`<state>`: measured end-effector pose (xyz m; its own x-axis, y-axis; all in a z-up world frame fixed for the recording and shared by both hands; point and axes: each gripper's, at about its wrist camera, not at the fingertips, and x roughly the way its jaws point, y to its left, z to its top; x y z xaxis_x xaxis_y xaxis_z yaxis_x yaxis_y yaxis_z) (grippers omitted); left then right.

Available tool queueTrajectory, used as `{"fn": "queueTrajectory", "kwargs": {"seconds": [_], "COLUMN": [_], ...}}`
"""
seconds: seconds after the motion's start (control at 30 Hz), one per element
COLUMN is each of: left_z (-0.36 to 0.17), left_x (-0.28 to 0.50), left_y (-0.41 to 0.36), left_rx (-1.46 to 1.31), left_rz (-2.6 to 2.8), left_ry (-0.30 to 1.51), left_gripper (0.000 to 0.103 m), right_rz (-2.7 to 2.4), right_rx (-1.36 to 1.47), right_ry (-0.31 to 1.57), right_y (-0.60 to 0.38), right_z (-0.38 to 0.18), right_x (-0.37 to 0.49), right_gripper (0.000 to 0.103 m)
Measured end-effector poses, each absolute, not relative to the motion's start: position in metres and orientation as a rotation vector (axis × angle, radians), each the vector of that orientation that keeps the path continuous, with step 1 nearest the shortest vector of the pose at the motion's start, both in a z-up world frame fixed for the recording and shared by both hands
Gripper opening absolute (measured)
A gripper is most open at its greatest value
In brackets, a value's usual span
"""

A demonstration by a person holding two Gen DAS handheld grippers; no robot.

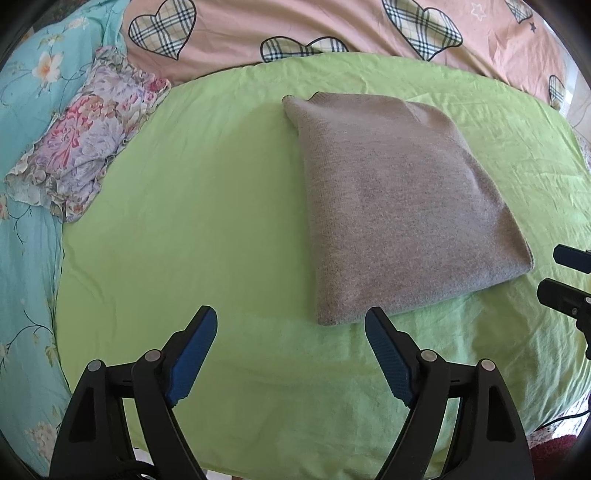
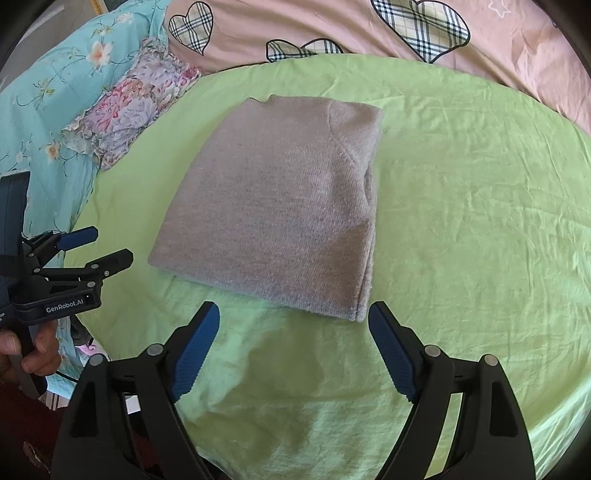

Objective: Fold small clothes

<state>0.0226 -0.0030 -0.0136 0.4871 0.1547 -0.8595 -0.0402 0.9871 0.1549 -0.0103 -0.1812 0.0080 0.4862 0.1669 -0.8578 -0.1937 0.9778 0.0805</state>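
A grey knitted garment (image 1: pixel 399 206) is lying folded into a compact rectangle on a light green sheet (image 1: pixel 207 229), roughly at the middle of the sheet and a little toward the far side. Nothing is touching it. In the right wrist view the garment (image 2: pixel 284 206) is showing a raglan-like seam and the stacked layers along its right edge, detail that the left wrist view is not giving; the left wrist view, in turn, is showing its near corner rounded and thick.

The left gripper (image 1: pixel 291 332) is hovering over bare sheet just near of the garment, its blue-padded jaws standing wide apart with nothing between them. Its right finger is sitting just beside the garment's near edge. The right gripper (image 2: pixel 293 326) is likewise gaping wide and holding nothing, poised just near of the garment's near right corner.

Each camera is catching the other tool. At the right edge of the left wrist view only the two dark fingertips of the right gripper are poking in. The right wrist view is showing much more: the left gripper (image 2: pixel 99 245) from the side at the left, spread open, with a person's hand (image 2: pixel 26 350) gripping its handle below.

Beyond the green sheet (image 2: pixel 461 221), a pink cover with plaid hearts (image 1: pixel 332 26) is spreading across the far side. At the far left a floral ruffled cloth (image 1: pixel 88 136) is lying bunched on a turquoise flowered cover (image 1: pixel 29 221).
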Motion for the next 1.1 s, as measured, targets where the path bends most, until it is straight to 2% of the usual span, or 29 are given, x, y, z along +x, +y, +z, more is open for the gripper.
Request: {"fn": "queueTrajectory", "kwargs": {"seconds": [1.1], "left_z": [-0.015], "left_x": [0.085], "left_y": [-0.018], "left_rx": [0.115], "left_rz": [0.049], "left_ry": [1.019], "left_gripper": [0.088], "right_rz": [0.225], "right_rx": [0.037], "right_ry": [1.052], "right_y": [-0.182], "right_z": [0.002], "right_x": [0.067], "right_gripper": [0.085]}}
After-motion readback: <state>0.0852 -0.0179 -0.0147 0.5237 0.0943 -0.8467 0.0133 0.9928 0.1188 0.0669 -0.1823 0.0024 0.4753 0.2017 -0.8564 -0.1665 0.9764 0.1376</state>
